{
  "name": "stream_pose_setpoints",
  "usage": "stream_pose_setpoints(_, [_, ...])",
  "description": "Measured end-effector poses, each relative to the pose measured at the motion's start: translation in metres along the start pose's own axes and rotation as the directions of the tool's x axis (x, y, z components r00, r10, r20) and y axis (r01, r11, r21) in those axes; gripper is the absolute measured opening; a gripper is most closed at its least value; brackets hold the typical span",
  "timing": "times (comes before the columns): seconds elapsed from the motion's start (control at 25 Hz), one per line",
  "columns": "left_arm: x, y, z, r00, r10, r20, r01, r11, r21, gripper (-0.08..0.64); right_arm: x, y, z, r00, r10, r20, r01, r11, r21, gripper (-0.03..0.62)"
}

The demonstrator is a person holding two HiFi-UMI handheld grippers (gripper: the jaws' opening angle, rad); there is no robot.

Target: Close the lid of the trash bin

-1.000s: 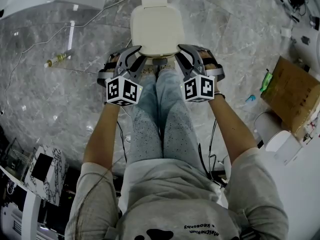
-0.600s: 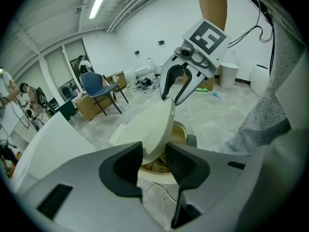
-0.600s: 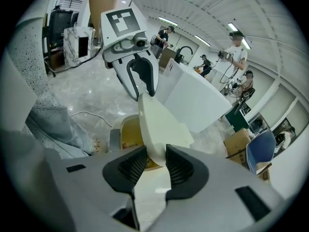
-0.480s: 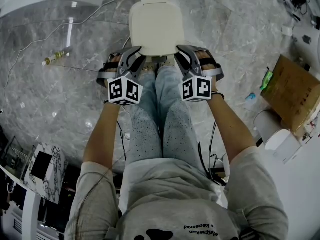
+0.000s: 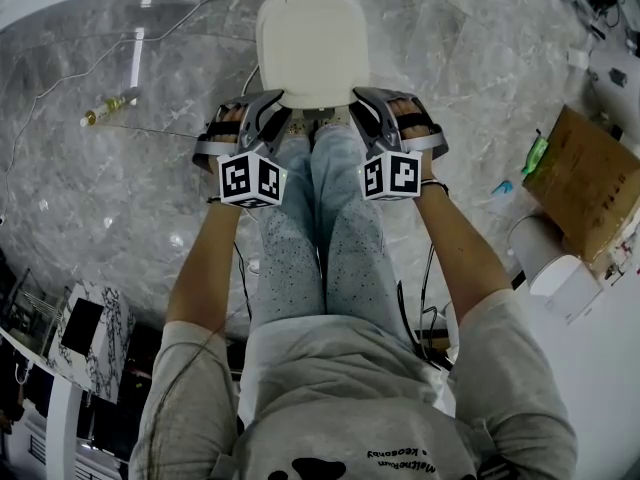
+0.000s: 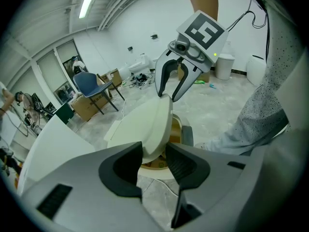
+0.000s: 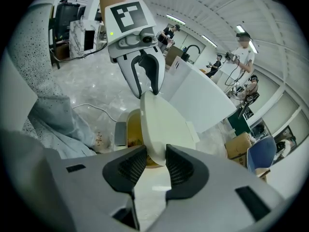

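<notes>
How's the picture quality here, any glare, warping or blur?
Head view: sharp, lines bow at the edges, bright glare streaks on the floor. Left gripper view: heavy fisheye, dark corners, tube light blown white. Right gripper view: same fisheye, lid evenly lit, no hard shadow.

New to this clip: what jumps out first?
The cream lid of the trash bin, partly raised at top centre of the head view. The left gripper and right gripper each straddle a near corner; the left's jaws have just been opening, lid edge between them.

Head view looks steeply down; gripper views closely share the lid (image 5: 312, 48)
</notes>
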State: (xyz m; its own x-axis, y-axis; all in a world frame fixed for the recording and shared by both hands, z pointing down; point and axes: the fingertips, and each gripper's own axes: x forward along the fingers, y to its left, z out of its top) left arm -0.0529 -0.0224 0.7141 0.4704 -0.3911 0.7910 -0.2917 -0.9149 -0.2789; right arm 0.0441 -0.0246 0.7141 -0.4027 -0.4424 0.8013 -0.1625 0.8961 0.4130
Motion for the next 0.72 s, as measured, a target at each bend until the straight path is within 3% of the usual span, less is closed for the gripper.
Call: stream_pose_setpoints(0.72, [0.019, -0.018, -0.019, 0.998, 0.011, -0.058, -0.009, 0.999, 0.036, 0.163, 0.02, 0.022, -0.012, 0.999, -0.001, -0.037, -0.001, 0.998, -0.065, 0.138])
